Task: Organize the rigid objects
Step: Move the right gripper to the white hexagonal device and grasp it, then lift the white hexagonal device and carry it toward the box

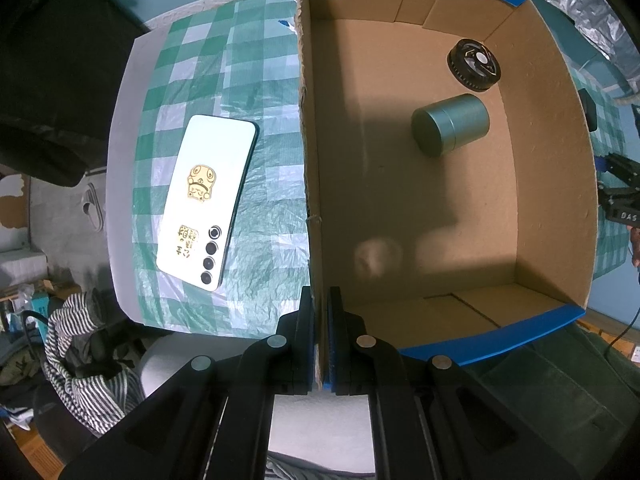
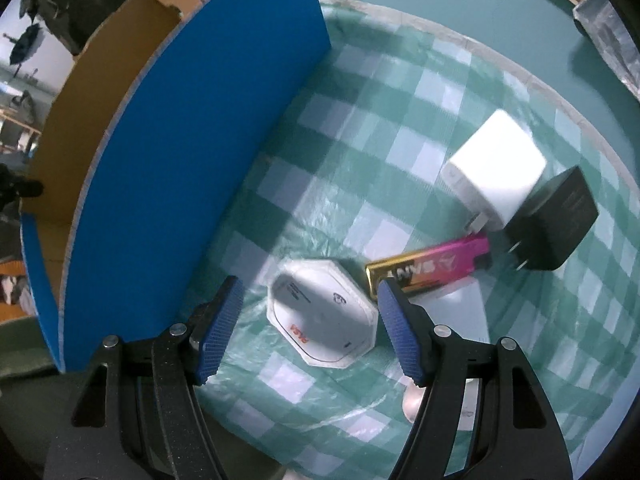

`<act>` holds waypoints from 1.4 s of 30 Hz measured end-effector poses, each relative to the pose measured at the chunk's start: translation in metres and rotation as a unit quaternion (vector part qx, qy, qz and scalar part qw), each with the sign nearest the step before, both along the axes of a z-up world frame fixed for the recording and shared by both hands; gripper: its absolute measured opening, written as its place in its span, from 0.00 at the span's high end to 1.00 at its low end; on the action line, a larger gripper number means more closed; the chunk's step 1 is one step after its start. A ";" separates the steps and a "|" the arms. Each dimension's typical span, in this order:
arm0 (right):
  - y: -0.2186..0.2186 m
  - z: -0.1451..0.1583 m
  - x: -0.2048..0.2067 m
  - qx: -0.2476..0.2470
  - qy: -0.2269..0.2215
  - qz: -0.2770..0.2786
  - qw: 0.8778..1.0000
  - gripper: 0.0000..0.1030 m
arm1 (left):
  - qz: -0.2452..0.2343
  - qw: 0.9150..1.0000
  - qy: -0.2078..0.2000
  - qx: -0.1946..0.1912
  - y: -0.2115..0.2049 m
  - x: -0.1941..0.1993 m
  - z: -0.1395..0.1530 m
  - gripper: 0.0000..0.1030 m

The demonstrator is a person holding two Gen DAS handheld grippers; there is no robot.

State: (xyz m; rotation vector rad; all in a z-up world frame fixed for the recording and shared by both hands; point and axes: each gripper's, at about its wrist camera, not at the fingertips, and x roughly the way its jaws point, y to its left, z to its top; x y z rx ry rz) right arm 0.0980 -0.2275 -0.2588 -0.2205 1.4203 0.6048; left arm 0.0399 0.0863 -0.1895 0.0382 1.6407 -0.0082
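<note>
My left gripper [image 1: 321,300] is shut on the near left wall of the cardboard box [image 1: 310,168], one finger inside and one outside. Inside the box lie a green metal tin [image 1: 451,125] on its side and a black round fan-like part [image 1: 474,65]. A white phone [image 1: 205,200] lies face down on the checkered cloth left of the box. My right gripper [image 2: 310,320] is open and hovers over a white octagonal device [image 2: 323,316]. Beside it lie a gold and pink lighter [image 2: 430,268], a white charger [image 2: 494,170] and a black charger [image 2: 554,226].
The box's blue outer wall [image 2: 180,168] stands just left of my right gripper. A white translucent item [image 2: 464,308] lies under the right finger. The green checkered cloth [image 1: 248,80] covers the table, whose edge runs past the phone. Striped fabric [image 1: 80,360] lies below the table.
</note>
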 end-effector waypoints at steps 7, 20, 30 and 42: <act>-0.002 -0.008 0.000 0.004 0.001 -0.004 1.000 0.30 | 0.000 1.000 0.001 0.000 0.000 -0.001 0.000 0.95; 0.015 -0.016 -0.018 -0.007 0.048 0.022 0.999 0.29 | -0.001 1.000 0.003 0.001 -0.003 0.000 0.000 0.95; 0.036 -0.020 -0.025 -0.047 0.034 0.029 0.998 0.29 | -0.002 1.000 0.004 0.003 -0.003 0.001 -0.001 0.95; 0.066 -0.036 -0.035 -0.089 0.020 0.062 0.994 0.45 | 0.003 1.000 0.005 0.001 -0.002 0.001 0.000 0.95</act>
